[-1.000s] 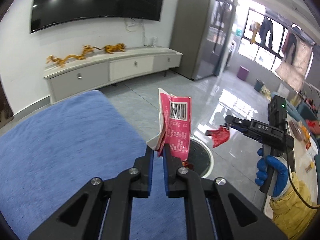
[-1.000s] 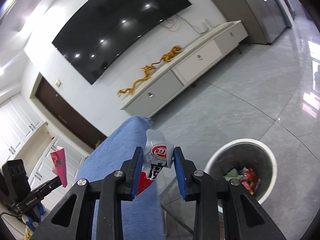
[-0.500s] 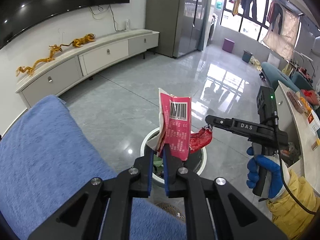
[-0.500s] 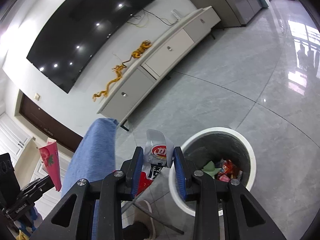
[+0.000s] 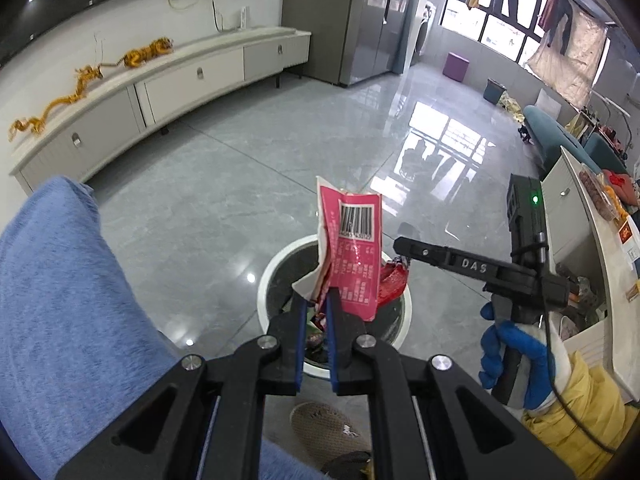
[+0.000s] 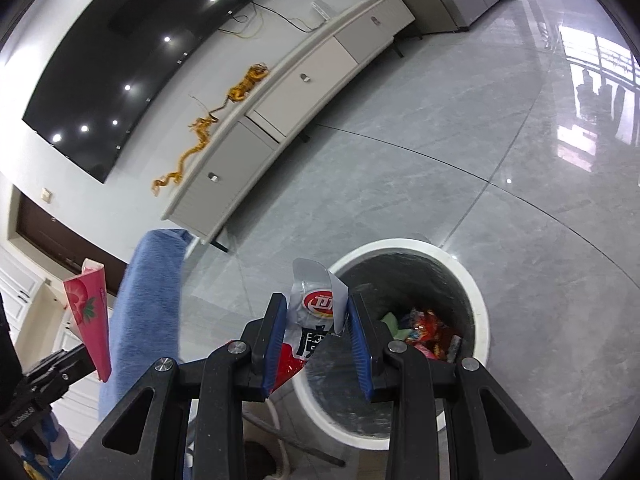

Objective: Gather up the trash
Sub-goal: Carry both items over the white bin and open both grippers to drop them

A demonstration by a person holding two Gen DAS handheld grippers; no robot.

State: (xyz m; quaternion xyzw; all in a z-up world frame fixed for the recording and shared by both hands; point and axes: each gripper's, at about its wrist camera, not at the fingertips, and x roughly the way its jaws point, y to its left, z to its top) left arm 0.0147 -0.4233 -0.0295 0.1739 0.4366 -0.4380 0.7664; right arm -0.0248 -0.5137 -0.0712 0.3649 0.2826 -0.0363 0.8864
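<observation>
My left gripper is shut on a pink snack wrapper with a barcode, held upright over the white-rimmed trash bin. In the right wrist view, my right gripper is shut on a silver and red snack packet, just left of the bin's rim. Several crumpled wrappers lie inside the bin. From the left wrist view the right gripper shows at the right, its red packet hanging over the bin. The pink wrapper appears at the left of the right wrist view.
A blue towel-covered surface lies to the left of the bin. A slipper rests on the grey tiled floor below my left gripper. A white low cabinet with golden dragon figures runs along the far wall. A white counter stands at the right.
Both grippers have come down and toward the bin with their wrappers. The bin now sits directly below the left gripper and larger beside the right one.
</observation>
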